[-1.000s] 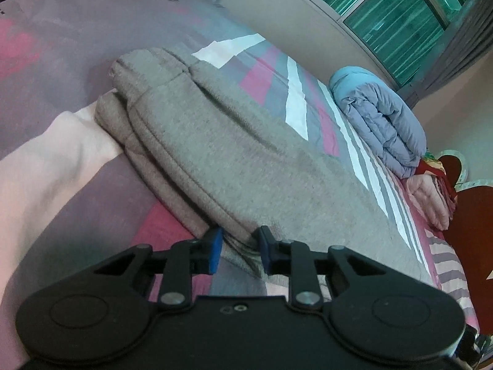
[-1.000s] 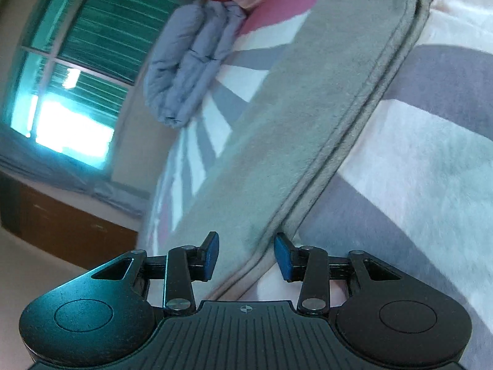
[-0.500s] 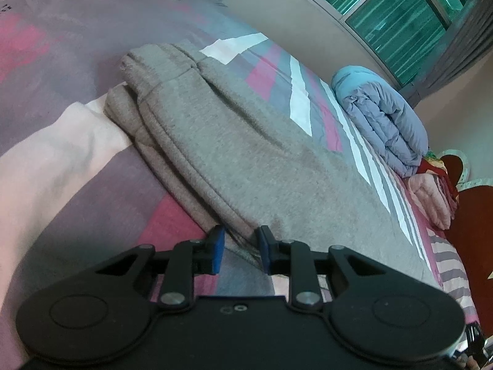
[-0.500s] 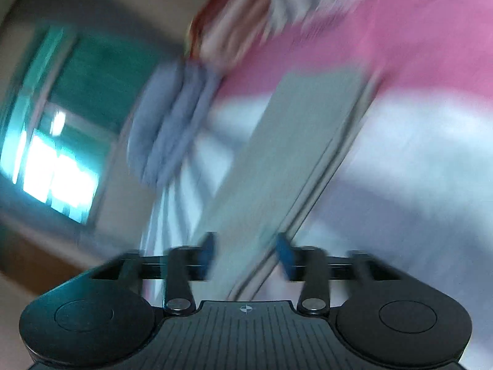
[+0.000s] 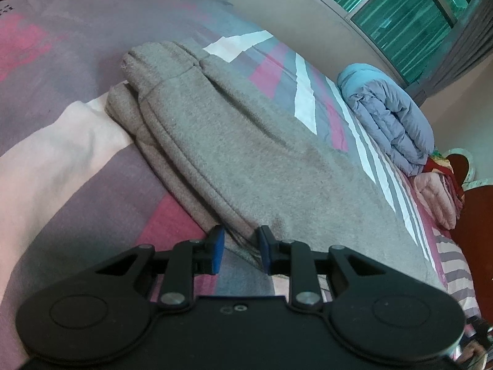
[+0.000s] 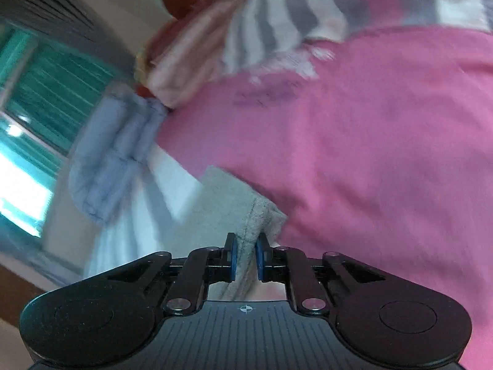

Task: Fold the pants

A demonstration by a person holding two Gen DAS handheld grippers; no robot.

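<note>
Grey sweatpants (image 5: pixel 246 154) lie folded lengthwise on the bed, waistband at the far left. In the left wrist view my left gripper (image 5: pixel 238 246) sits at the near folded edge, its blue pads shut on a bunch of that grey fabric. The right wrist view is blurred. It shows the end of a pant leg (image 6: pixel 228 203) against the pink part of the sheet (image 6: pixel 369 169). My right gripper (image 6: pixel 245 257) is closing on it, with the grey hem pinched between the narrow-set pads.
The striped pink, grey and white bedsheet (image 5: pixel 77 154) spreads all around. A rolled blue-grey duvet (image 5: pixel 391 117) and a folded pink blanket (image 5: pixel 434 197) lie by the red headboard (image 5: pixel 474 215). A green-tinted window (image 5: pixel 400 6) fills the far wall.
My right gripper has travelled along the pant leg to its end, and its pads have come together on the hem. My left gripper has stayed put on the folded edge.
</note>
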